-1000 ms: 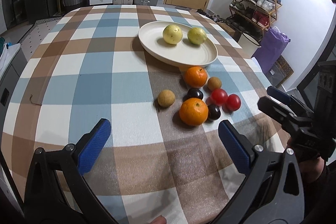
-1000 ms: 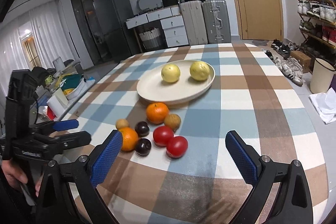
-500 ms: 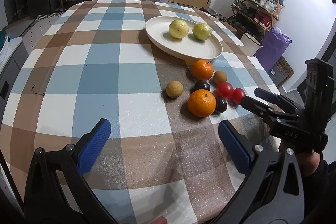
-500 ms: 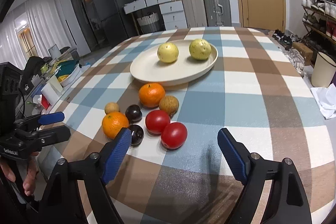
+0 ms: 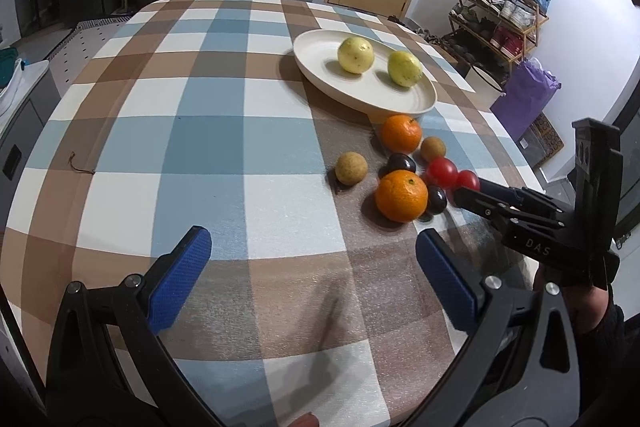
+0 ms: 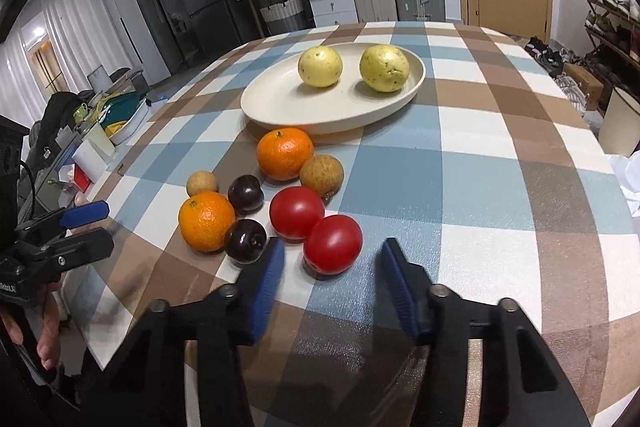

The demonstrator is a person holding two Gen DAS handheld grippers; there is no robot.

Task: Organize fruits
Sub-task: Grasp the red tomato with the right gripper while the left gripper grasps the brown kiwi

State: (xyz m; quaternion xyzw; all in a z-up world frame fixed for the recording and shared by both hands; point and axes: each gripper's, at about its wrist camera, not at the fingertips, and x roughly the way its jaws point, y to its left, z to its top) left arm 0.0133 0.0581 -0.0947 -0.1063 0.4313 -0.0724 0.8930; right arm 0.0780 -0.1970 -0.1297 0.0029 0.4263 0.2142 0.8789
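Fruits lie loose in a cluster on the blue, brown and white checked tablecloth (image 5: 240,131), just in front of the round cream plate (image 5: 320,75), which already holds two pale yellow round fruits (image 5: 355,55).

Left wrist view: the left gripper (image 5: 312,267) hangs over bare cloth near the table edge, its blue pads spread wide with nothing between them. Beyond it sit a big glossy orange (image 5: 401,195), a second orange (image 5: 401,133) by the plate rim, two tan longan-like balls (image 5: 351,168), two dark plums (image 5: 436,199) and two red tomatoes (image 5: 441,171). The right gripper (image 5: 466,191) reaches in from the right, its tips at the nearer tomato.

Right wrist view: the right gripper (image 6: 332,267) straddles the nearer shiny red tomato (image 6: 333,243); its jaws are closing, the tomato sits between the pads, but gaps show on both sides, so it is not yet pinched. To do this well, I would centre the pads on the tomato's widest girth, keep the left pad clear of the near plum (image 6: 245,241), and squeeze gently, since the skin looks smooth and likely to slip.

Compared with a second ago, the right jaws have narrowed a great deal and the gripper has sunk closer to the tomato; the left gripper has barely shifted
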